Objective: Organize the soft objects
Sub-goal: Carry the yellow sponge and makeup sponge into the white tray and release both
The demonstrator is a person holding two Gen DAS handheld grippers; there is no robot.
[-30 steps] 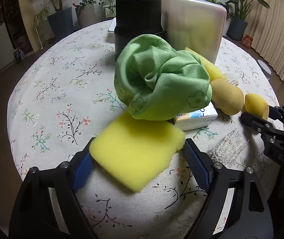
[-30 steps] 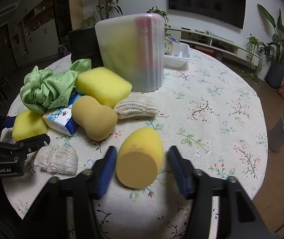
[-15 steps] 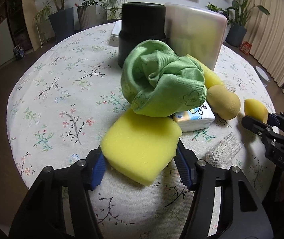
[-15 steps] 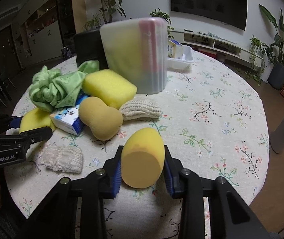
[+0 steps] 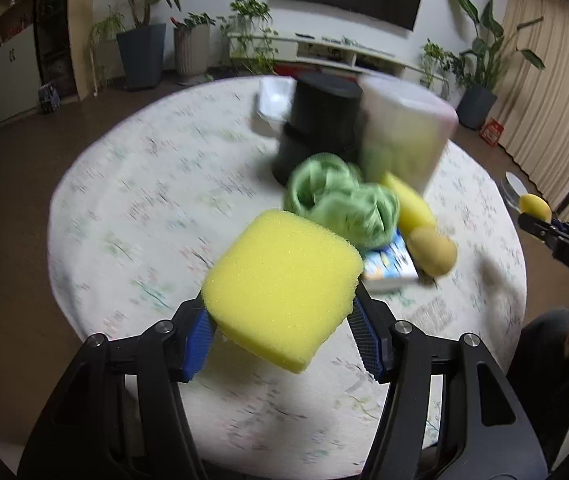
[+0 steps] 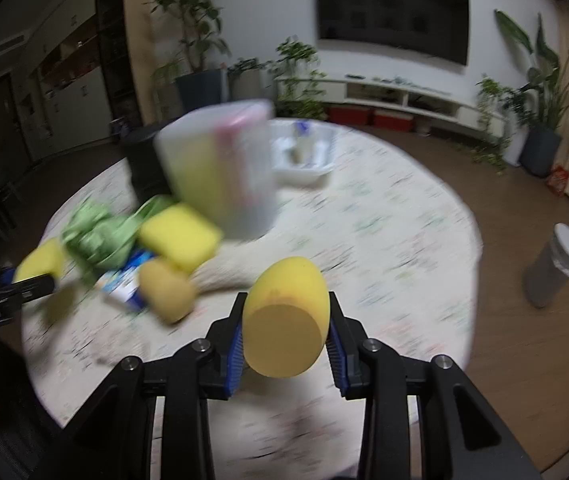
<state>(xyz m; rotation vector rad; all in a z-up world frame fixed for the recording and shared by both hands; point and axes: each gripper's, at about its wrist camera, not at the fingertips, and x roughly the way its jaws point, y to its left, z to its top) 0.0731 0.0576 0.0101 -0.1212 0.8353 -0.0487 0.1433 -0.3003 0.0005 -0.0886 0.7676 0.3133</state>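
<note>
My left gripper is shut on a flat yellow sponge, lifted clear above the round floral table. My right gripper is shut on a yellow egg-shaped sponge, also held in the air; the same sponge shows at the right edge of the left wrist view. On the table lie a crumpled green cloth, a second yellow block sponge, a tan peanut-shaped sponge and a small blue-white packet.
A translucent bin and a black cylinder stand at the back of the table, with a white tray behind them. A knitted cloth lies near the middle. A grey trash can stands on the floor at right.
Both grippers closed on their sponges, then rose off the table with them. The table and its objects now sit lower and farther in both views.
</note>
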